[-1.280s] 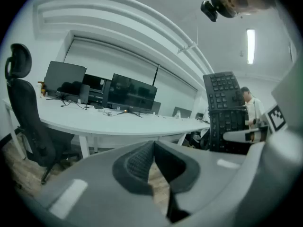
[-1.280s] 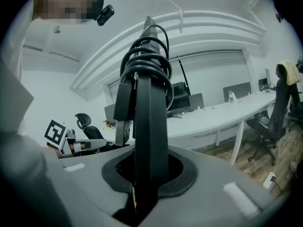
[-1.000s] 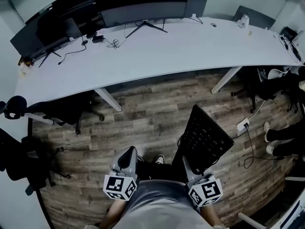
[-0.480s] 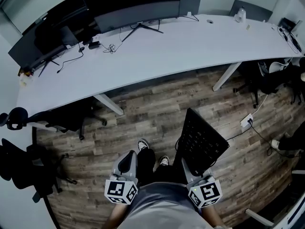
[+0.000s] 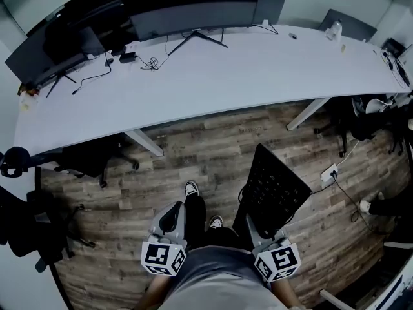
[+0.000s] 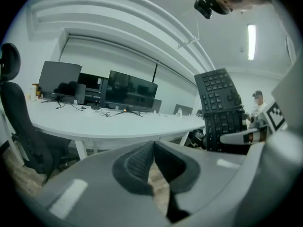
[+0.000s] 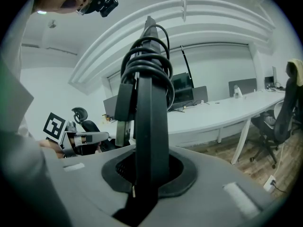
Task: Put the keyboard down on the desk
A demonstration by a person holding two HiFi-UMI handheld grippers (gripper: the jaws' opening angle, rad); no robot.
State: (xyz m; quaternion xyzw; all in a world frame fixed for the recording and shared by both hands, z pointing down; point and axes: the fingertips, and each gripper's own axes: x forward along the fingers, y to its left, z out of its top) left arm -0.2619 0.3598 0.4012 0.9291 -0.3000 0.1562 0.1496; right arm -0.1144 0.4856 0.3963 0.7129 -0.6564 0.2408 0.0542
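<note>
**Keyboard clamped in your right gripper, short of the desk**

Hands: you hold both grippers low and close to your body, side by side. Their marker cubes sit nearest you, and both point forward and slightly down.

Right gripper (image 5: 257, 223): the jaws are closed on the lower end of the keyboard (image 5: 277, 187). In the right gripper view the pads press on both sides of its thin edge. The keyboard stands on edge and rises up and away from the jaws. Its key face is turned toward your left side, and the keys show plainly in the left gripper view. A coiled cable (image 7: 147, 56) is bundled on the keyboard's upper part.

Left gripper (image 5: 171, 216): the jaws are together at the tips, with nothing between them.

Keyboard location: in the air over the wood floor (image 5: 193, 154), well apart from the white desk (image 5: 258, 70) and not touching it. The desk lies ahead of you, with monitors (image 5: 193, 8) along its far edge.
</note>
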